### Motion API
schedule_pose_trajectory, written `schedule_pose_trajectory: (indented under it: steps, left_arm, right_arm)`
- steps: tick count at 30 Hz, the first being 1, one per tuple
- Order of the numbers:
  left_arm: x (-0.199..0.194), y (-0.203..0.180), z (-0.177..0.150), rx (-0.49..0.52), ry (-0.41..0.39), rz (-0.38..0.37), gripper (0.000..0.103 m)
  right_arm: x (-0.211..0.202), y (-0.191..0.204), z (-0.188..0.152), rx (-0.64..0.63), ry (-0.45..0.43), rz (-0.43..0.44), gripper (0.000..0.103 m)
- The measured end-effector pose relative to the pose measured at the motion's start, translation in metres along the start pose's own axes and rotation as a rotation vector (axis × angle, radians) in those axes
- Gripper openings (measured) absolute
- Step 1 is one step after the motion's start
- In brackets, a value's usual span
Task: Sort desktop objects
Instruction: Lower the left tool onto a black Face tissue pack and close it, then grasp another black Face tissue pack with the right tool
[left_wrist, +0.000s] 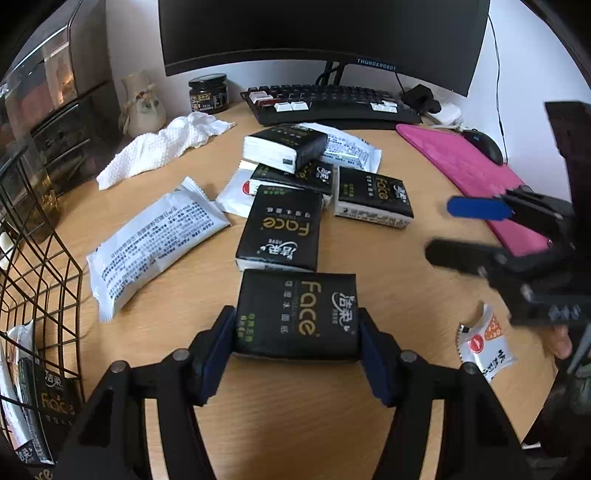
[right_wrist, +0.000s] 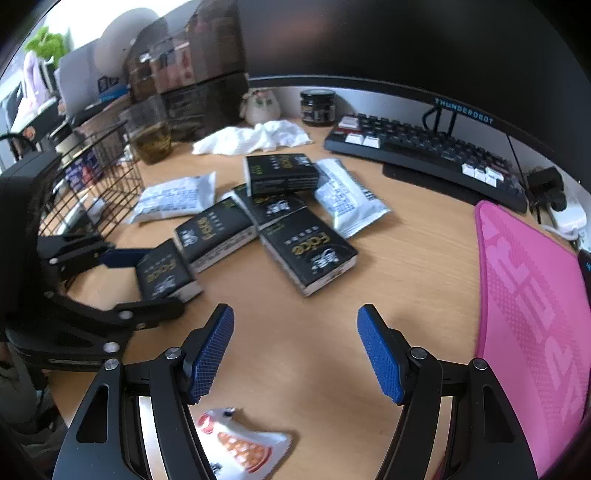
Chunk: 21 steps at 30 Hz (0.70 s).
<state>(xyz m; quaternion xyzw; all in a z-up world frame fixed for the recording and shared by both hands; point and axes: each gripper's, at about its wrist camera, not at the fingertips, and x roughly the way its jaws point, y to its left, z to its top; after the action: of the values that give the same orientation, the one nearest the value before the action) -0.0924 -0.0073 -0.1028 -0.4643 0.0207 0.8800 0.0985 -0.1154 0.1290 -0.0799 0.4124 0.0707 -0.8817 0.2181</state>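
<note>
Left wrist view: close above desk (left_wrist: 295, 424), angled down along fingers toward monitor (left_wrist: 325, 33). Right wrist view: same downward tilt, set right of left gripper (right_wrist: 162, 280), facing monitor (right_wrist: 406, 44) obliquely. Shared by both: tissue packs (left_wrist: 280, 225) (right_wrist: 306, 251), keyboard (left_wrist: 332, 105) (right_wrist: 424, 155), basket (left_wrist: 37, 288) (right_wrist: 92, 184).

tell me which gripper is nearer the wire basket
Left. The left gripper, closed on a black tissue pack, sits just beside the wire basket; the right gripper hangs open farther off, toward the pink mat.
</note>
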Motion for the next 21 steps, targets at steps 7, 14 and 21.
schedule_pose_trajectory:
  steps: [7,14,21]
  left_arm:
    - [0.002,0.001,0.001,0.010,-0.002,0.016,0.069]
    - [0.001,0.001,0.000,0.019,0.005,0.012,0.069]
    - [0.005,0.008,0.006,-0.042,-0.002,0.031,0.069]
  right_arm:
    - [0.026,-0.014,0.024,-0.043,0.006,-0.035,0.069]
    - [0.048,-0.009,0.041,-0.087,0.018,-0.027,0.069]
    - [0.054,0.001,0.042,-0.102,0.053,-0.024,0.052]
